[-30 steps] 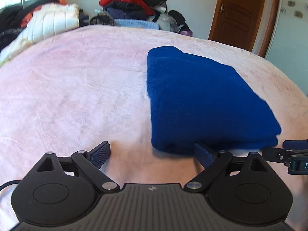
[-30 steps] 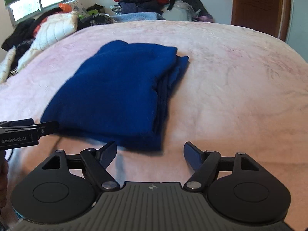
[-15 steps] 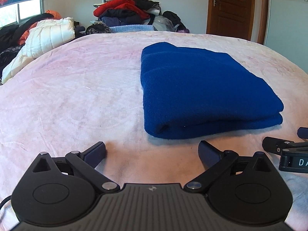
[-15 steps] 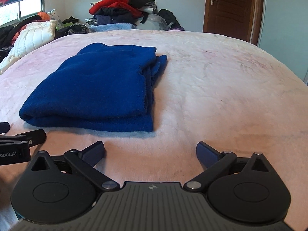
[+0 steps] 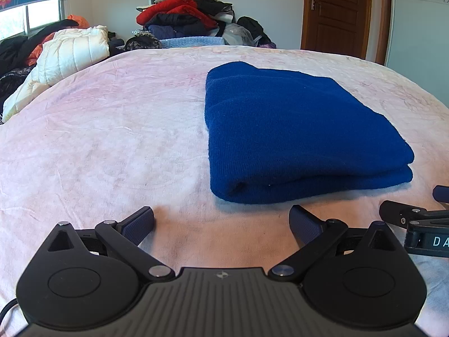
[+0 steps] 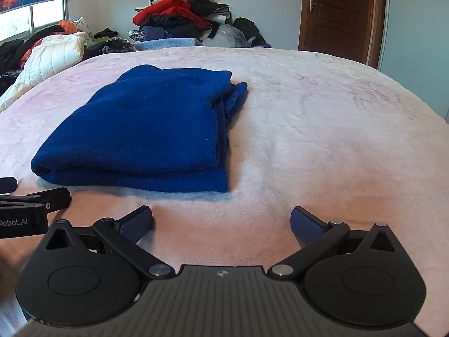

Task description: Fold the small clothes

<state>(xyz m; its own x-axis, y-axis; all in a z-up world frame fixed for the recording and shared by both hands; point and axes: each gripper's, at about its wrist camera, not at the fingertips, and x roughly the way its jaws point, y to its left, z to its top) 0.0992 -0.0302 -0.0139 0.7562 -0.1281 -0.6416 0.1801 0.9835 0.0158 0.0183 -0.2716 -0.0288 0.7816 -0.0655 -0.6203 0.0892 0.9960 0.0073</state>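
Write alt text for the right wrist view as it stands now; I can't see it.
A folded blue garment lies on a pink bedspread, ahead and left of the right gripper, whose fingers stand wide apart with nothing between them. The tip of the left gripper shows at the left edge, and a clothes pile and a wooden door stand beyond the bed.

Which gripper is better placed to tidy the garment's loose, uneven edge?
Right, probably. The blue garment's staggered layers lie on its side. The right gripper is open and empty; the left gripper faces the neat fold.

Left gripper (image 6: 16,219) reads "Robot.AI"; right gripper (image 5: 426,238) "DA".
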